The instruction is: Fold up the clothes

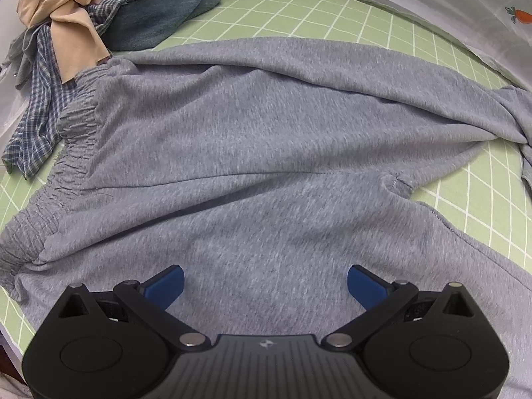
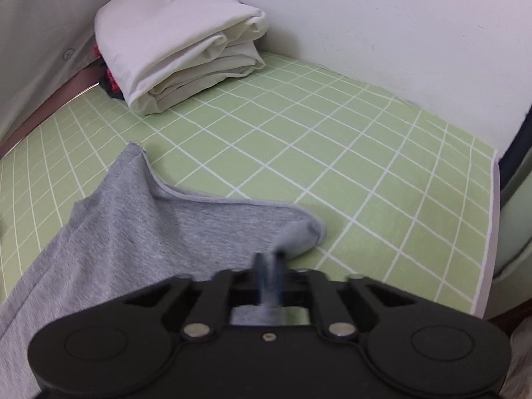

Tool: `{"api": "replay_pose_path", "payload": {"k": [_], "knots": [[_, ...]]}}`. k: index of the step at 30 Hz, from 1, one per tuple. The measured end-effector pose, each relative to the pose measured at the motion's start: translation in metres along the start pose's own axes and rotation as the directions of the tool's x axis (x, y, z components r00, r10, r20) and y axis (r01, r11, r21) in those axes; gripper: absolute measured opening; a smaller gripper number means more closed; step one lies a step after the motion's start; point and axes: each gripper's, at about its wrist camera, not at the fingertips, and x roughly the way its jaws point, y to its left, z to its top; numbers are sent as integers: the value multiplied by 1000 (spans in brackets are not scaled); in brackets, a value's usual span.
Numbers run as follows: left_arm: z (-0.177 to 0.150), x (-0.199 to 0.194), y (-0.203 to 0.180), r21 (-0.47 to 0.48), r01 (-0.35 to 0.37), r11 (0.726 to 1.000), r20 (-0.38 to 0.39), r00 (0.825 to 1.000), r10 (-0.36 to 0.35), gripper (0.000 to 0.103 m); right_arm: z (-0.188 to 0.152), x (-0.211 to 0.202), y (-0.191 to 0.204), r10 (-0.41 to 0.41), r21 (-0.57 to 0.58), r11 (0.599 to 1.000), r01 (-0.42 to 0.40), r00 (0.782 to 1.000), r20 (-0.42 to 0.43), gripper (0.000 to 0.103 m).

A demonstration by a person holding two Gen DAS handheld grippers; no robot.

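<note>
Right hand-held gripper (image 2: 270, 262) pinches the leg hem of grey sweatpants (image 1: 249, 153) lying crosswise, waistband left.

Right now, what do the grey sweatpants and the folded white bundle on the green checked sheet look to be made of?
Grey sweatpants: soft heathered knit, probably cotton-blend jersey or fleece, matte; flecked grey surface and a gathered elastic waistband.
Folded white bundle: smooth woven cloth, likely cotton or polyester bedding, matte with crisp layered folds.
Green checked sheet: flat printed woven fabric, by its look.
</note>
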Motion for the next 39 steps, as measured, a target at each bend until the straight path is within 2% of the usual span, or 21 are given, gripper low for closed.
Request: {"api": "replay_pose_path", "payload": {"k": [5,8,9,10,12,14,16,20,22,24,25,26,27,28,29,30,31,35,39], "knots": [[-15,-21,32,-76,-11,997,60,998,16,103,21,-5,-40,-94,71,993,90,994,59,1],[-29,-29,60,-147,-34,989,68,997,44,103,28,-10,-56,-98,109,990,92,994,51,3],[-34,-31,70,-171,-43,984,68,996,55,103,27,-12,-56,-84,96,992,80,996,42,10],[-39,-32,80,-194,-52,980,67,996,66,103,25,-14,-55,-71,84,994,68,997,32,29],[-49,-36,100,-241,-70,968,65,994,88,103,18,-21,-52,-52,64,997,50,998,36,48],[-60,-40,118,-276,-90,957,56,992,109,103,6,-30,-46,-31,69,997,29,999,27,51],[-71,-43,133,-299,-101,949,48,992,121,103,-6,-38,-40,-11,79,997,10,1000,13,59],[-86,-42,159,-335,-102,937,28,993,118,100,-31,-56,-19,28,37,999,-28,1000,-3,61],[-87,-38,166,-339,-80,937,22,995,93,92,-43,-65,-7,54,15,998,-53,998,-16,62],[-87,-34,172,-337,-58,940,19,998,68,77,-53,-75,4,76,-3,997,-76,997,-23,62],[-85,-31,173,-328,-52,943,15,998,60,74,-58,-80,10,87,-13,996,-87,996,-26,62],[-83,-28,174,-314,-49,948,11,998,55,67,-63,-86,15,95,-21,995,-96,995,-27,62],[-82,-26,174,-298,-47,953,7,999,52,56,-68,-92,20,102,-29,994,-102,995,-25,62],[-80,-24,174,-278,-53,959,7,998,58,51,-73,-98,26,108,-37,993,-109,994,-24,62],[-78,-24,173,-253,-60,966,16,998,67,40,-78,-104,31,114,-43,992,-115,993,-25,62],[-76,-24,173,-224,-64,972,30,997,73,16,-83,-110,35,119,-47,992,-120,993,-28,62],[-74,-24,174,-204,-61,977,39,997,70,1,-89,-116,38,121,-52,991,-123,992,-30,62],[-69,-24,187,-175,-31,984,48,998,40,0,-112,-136,48,118,-76,990,-122,992,-49,62],[-65,-26,215,-221,-40,974,68,996,56,1,-135,-152,57,138,-80,986,-145,987,-82,62]]}}
